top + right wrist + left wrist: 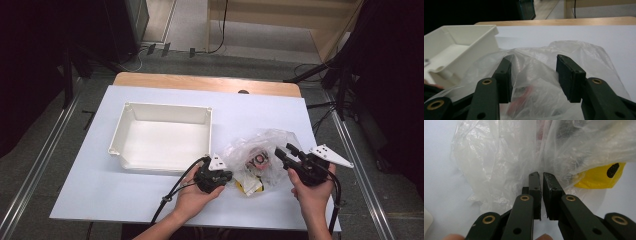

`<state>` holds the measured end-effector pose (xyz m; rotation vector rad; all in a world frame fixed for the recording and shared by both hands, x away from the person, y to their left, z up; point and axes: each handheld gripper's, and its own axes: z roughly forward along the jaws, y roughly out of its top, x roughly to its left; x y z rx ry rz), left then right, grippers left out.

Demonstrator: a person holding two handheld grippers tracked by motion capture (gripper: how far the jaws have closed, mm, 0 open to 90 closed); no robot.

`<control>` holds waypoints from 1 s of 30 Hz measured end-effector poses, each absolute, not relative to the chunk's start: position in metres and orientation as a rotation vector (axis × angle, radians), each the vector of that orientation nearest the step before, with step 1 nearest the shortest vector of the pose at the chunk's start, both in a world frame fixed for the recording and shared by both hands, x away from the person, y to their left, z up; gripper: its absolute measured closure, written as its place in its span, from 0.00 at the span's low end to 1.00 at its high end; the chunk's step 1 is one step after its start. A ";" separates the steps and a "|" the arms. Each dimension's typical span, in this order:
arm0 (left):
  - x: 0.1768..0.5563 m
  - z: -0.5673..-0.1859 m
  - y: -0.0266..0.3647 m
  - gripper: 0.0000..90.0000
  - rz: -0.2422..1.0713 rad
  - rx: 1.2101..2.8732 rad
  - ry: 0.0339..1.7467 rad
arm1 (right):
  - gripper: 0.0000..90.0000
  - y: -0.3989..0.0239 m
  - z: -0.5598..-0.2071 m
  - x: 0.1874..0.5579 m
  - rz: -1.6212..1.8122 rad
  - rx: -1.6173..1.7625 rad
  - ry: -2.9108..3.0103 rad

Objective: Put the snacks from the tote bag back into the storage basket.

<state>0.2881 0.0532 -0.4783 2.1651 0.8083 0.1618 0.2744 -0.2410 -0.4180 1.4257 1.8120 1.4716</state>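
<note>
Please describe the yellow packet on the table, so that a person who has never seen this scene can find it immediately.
On the white table, right of the white tray, lies a crumpled clear plastic bag. The yellow packet pokes out at the bag's near edge, between the left gripper and the right gripper. It is the one bright yellow thing, with black marks.

the bag was thin, clear, crinkled plastic with a faint sheen. the tray looked like smooth white plastic, slightly glossy. the worktop was matt white with a wooden edge. the fingers were matt black with brass-coloured rivets.
</note>
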 end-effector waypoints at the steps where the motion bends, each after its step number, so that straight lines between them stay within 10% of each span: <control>1: 0.288 -0.478 0.053 0.95 0.159 2.164 0.809 | 0.57 -0.239 -0.417 0.271 1.479 1.417 1.819; 6: 0.288 -0.479 0.054 0.94 0.156 2.158 0.811 | 0.59 -0.229 -0.434 0.268 1.396 1.432 1.884; 15: 0.289 -0.478 0.055 0.94 0.152 2.163 0.816 | 0.95 -0.229 -0.446 0.259 1.358 1.467 1.899; 30: 0.290 -0.479 0.055 0.96 0.146 2.156 0.835 | 1.00 -0.263 -0.480 0.254 1.122 1.606 1.937</control>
